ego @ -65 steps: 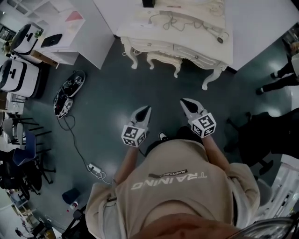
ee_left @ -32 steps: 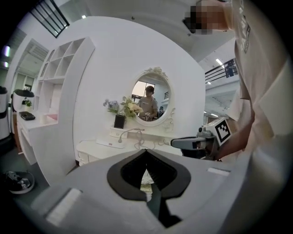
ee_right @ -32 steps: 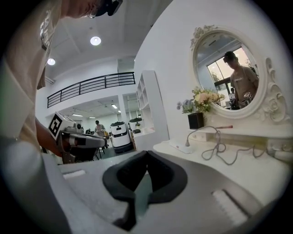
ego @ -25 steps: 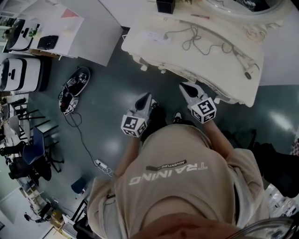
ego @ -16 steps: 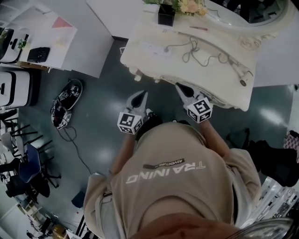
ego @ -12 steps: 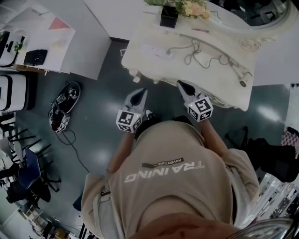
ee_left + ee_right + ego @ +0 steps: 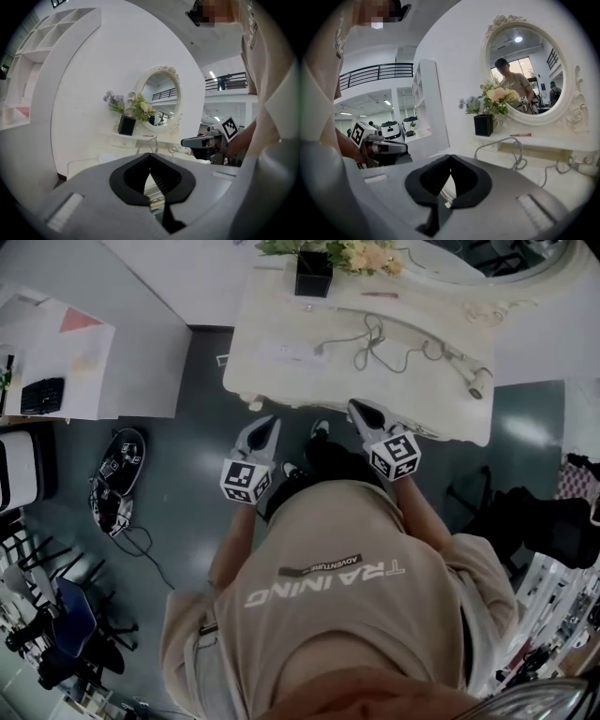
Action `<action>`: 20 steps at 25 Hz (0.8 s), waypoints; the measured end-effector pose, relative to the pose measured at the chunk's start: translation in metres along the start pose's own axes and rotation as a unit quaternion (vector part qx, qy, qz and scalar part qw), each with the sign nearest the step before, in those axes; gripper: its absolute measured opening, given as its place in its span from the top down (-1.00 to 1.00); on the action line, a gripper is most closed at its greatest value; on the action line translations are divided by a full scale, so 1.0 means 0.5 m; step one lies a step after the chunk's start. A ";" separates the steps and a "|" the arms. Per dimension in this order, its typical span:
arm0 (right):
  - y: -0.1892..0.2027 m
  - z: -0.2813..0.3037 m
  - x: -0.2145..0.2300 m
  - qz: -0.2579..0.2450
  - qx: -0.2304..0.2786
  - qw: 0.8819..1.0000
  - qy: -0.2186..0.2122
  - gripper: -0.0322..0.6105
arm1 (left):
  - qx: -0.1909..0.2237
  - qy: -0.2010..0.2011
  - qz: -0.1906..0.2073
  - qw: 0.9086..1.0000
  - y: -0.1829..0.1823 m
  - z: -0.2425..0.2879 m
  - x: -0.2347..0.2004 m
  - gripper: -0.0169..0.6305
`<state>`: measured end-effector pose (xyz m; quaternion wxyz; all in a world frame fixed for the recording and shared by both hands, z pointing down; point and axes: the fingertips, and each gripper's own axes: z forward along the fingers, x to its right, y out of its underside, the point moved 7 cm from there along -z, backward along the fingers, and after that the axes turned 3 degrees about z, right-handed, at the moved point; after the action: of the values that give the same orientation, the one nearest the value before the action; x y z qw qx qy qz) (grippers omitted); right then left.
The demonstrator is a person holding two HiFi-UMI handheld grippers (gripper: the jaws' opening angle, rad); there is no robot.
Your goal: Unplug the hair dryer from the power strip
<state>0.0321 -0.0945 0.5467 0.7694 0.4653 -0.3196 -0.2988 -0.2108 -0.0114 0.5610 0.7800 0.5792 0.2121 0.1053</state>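
A white power strip (image 7: pixel 291 354) lies on the cream dressing table (image 7: pixel 281 390), left of centre. A grey cable (image 7: pixel 375 341) runs from it in loops to the white hair dryer (image 7: pixel 473 381) at the table's right end. My left gripper (image 7: pixel 270 423) and right gripper (image 7: pixel 357 409) hang side by side just in front of the table's front edge, short of both things. Both are shut and hold nothing. In the left gripper view the power strip (image 7: pixel 110 157) shows beyond the closed jaws (image 7: pixel 150 157). The right gripper (image 7: pixel 450 158) view shows the cable (image 7: pixel 515 157).
A black vase of flowers (image 7: pixel 312 273) and an oval mirror (image 7: pixel 525 75) stand at the table's back, with a red pen (image 7: pixel 380 294) near them. Left of me are white desks (image 7: pixel 56 371), and a black floor device with a cord (image 7: pixel 117 474).
The person has walked up to the dressing table. The table has come much nearer, and both shut grippers now reach its front edge.
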 end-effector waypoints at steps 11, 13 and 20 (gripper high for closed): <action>-0.019 0.160 0.195 0.014 0.003 1.000 -0.015 0.92 | -0.041 0.017 0.037 0.998 -0.093 0.206 -0.064 0.94; -0.023 0.183 0.222 0.017 -0.001 1.000 -0.025 0.92 | -0.054 0.018 0.041 0.998 -0.105 0.247 -0.079 0.94; 0.002 0.259 0.265 0.025 -0.044 0.995 -0.089 0.91 | -0.090 0.039 0.041 0.994 -0.121 0.384 -0.116 0.94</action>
<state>0.0142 -0.2626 0.6228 0.7649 0.3947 -0.3848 -0.3332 -0.1801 -0.2188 0.5617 0.8152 0.5104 0.2077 0.1781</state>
